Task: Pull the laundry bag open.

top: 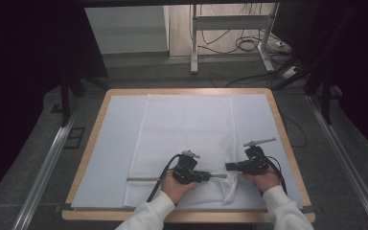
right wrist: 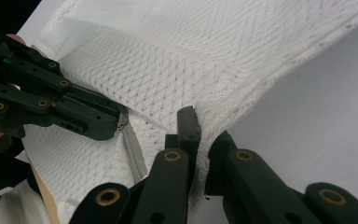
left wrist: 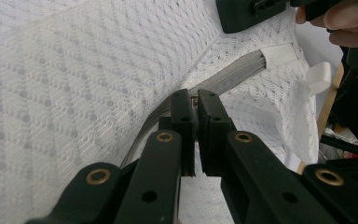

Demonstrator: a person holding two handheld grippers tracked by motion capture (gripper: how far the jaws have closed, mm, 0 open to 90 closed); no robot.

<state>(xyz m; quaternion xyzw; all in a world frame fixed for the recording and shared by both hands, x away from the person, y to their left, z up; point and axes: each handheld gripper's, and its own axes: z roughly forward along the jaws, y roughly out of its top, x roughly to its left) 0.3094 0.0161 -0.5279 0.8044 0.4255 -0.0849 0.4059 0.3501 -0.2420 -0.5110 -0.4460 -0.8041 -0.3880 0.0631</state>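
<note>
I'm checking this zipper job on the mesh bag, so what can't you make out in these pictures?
- Zipper pull: left gripper view, almost buried between the left gripper's shut jaws.
- Bag edge in the right gripper: right gripper view, pinched part covered by the jaws.
- Zipper teeth: high view, too small.
- Bag's inside: cloth covers it.

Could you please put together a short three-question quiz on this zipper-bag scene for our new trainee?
1. True or false: the left gripper is shut on the zipper pull of the white mesh bag.
2. What does the right gripper pinch? A) the table edge B) the bag's edge C) a cable
3. Fill in: the zipper runs along the bag's ___ end, the one closest to the person.

Key: 1 true; 2 B; 3 near.
</note>
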